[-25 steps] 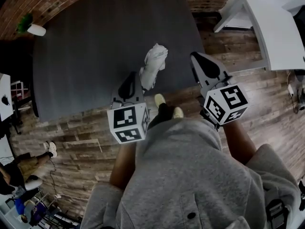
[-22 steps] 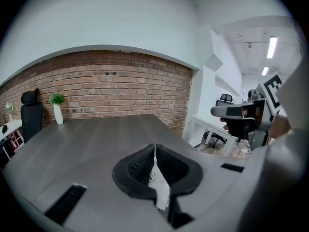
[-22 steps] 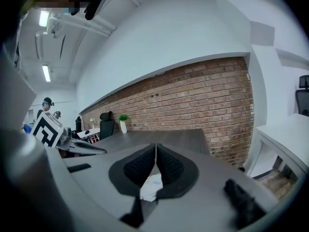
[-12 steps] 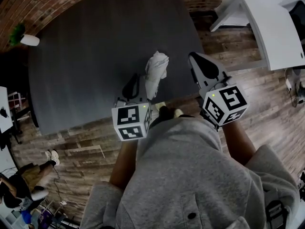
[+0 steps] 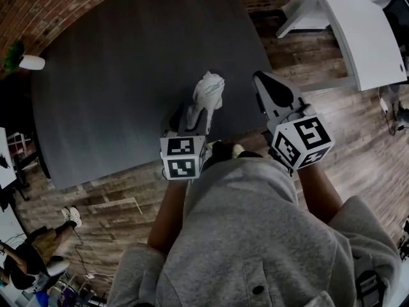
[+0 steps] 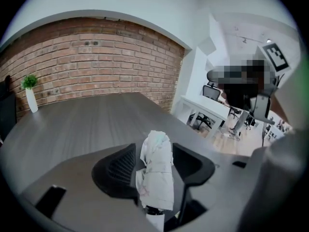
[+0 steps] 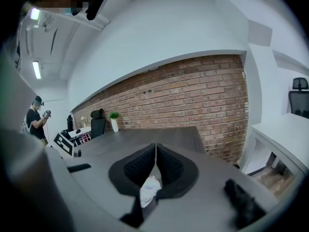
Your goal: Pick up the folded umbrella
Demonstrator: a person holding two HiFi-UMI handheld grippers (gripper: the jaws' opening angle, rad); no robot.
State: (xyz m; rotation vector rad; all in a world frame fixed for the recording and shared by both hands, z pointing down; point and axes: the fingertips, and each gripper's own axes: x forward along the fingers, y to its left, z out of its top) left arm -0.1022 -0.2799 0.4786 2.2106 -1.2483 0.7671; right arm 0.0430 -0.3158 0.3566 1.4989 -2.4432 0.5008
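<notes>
One white folded umbrella lies on a dark grey surface, near its lower edge at mid-frame. Two hand-held grippers reach in from below. The left hand-held gripper has just been opening, and its jaws now stand spread with the umbrella between them. The right hand-held gripper has its jaws pressed together, holding nothing. A cube of black-and-white square markers sits on each. One green plant in a white vase stands at the upper left.

We see a dark grey desk on a wood-plank floor, a red brick wall behind it, a potted plant at its far corner, a white table alongside, and a ceiling strip light glowing.
</notes>
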